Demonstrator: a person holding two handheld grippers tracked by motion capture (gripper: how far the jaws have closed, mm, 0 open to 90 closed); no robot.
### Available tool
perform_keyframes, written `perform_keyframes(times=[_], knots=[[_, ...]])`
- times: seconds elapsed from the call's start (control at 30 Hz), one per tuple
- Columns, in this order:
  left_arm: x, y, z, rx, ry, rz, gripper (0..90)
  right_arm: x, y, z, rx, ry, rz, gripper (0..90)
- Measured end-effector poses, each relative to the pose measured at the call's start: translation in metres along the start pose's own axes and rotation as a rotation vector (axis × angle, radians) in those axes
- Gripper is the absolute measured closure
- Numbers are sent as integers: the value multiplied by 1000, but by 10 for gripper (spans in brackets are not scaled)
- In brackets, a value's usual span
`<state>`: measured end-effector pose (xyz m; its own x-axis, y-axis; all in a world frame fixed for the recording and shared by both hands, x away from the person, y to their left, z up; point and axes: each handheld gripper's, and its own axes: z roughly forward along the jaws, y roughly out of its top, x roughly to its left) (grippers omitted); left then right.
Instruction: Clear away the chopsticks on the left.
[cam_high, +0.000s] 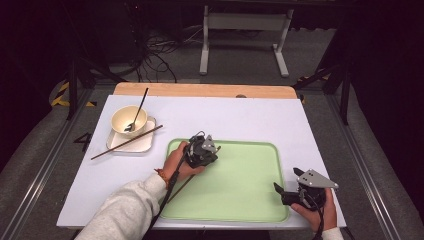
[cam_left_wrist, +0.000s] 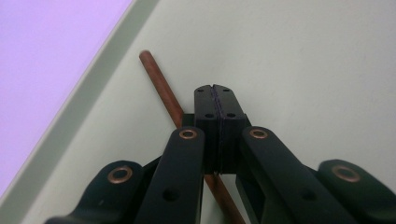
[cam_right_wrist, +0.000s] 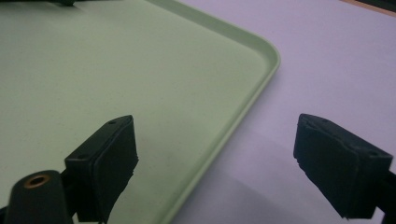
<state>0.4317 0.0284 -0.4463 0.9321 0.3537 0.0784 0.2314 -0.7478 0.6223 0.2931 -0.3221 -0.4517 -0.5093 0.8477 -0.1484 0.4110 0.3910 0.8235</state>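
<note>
Chopstick (cam_left_wrist: 161, 84) clamped in left hand-held gripper (cam_high: 202, 150) over tray (cam_high: 250, 200), right hand-held gripper (cam_right_wrist: 215, 158) open.

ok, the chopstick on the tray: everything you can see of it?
The chopstick is a slim, round, reddish-brown stick, wood by the look, with a blunt end. It lies on the green tray near the tray's left rim, running diagonally under the left gripper, whose jaws are shut. Whether the pads pinch it cannot be told.
</note>
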Motion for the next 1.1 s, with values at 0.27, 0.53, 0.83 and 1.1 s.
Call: perform_keyframes(times=[0.27, 0.53, 0.83, 1.1], knots=[[27, -39, -21, -53, 14, -138, 900, 6, 3, 1, 8, 0, -34, 135], [34, -63, -38, -65, 27, -169, 900, 5, 4, 0, 7, 3, -31, 135], [34, -78, -48, -64, 50, -148, 900, 7, 4, -2, -3, 6, -28, 135], [32, -85, -52, -72, 73, -99, 900, 7, 3, -2, 2, 12, -30, 135]])
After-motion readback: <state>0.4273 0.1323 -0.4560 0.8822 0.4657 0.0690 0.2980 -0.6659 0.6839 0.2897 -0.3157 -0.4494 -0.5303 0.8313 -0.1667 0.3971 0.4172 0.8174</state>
